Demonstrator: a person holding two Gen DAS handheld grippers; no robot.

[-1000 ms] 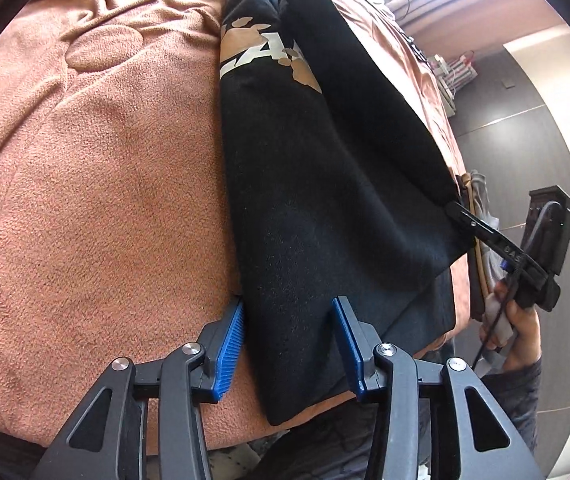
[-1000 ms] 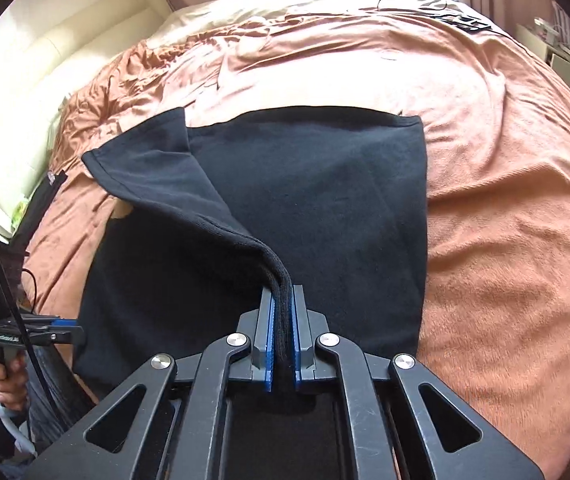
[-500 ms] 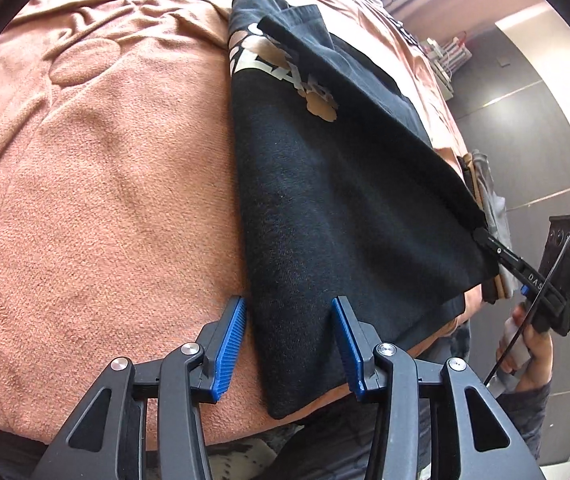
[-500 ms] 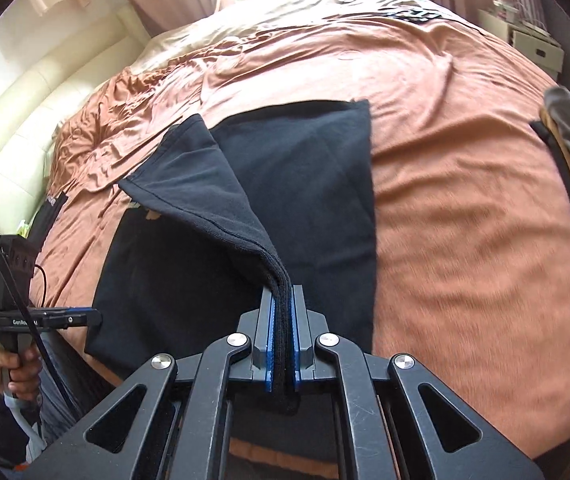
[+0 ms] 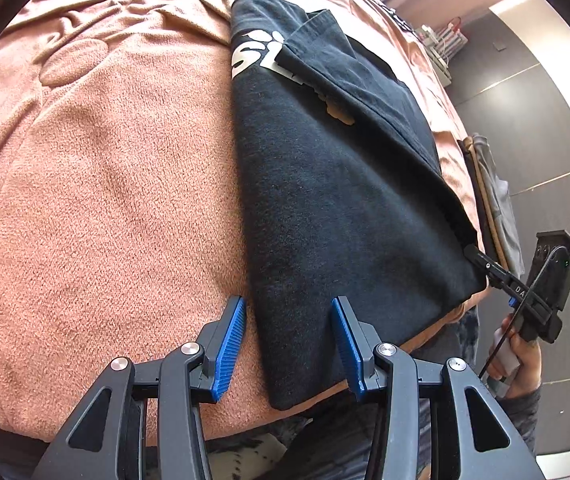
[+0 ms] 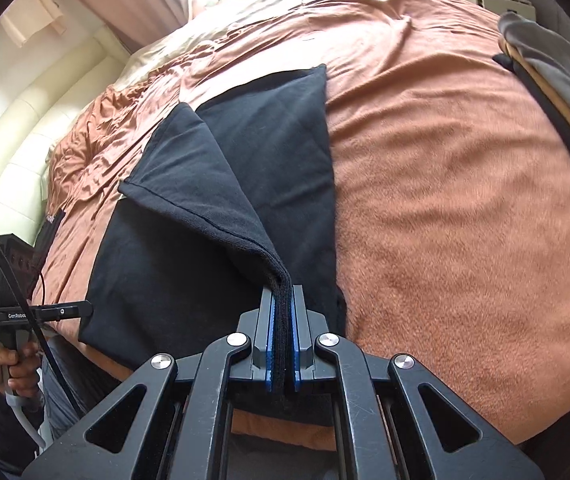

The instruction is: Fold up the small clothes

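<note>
Left tool (image 5: 289,344): blue-padded fingers spread, released, straddling near corner of black cotton T-shirt with pale chest print (image 5: 325,200), no grip. Right tool (image 6: 283,344): clenched on thick folded shirt hem, lifting flap off lower layer. Shirt lies flat on rust-brown fleece bed blanket (image 5: 105,200), near bed edge, flap partly covering print. Right hand (image 5: 519,364) on handle at far right in left view. Folded grey-and-tan garment stack (image 6: 557,76) further out on blanket, apart from shirt.
</note>
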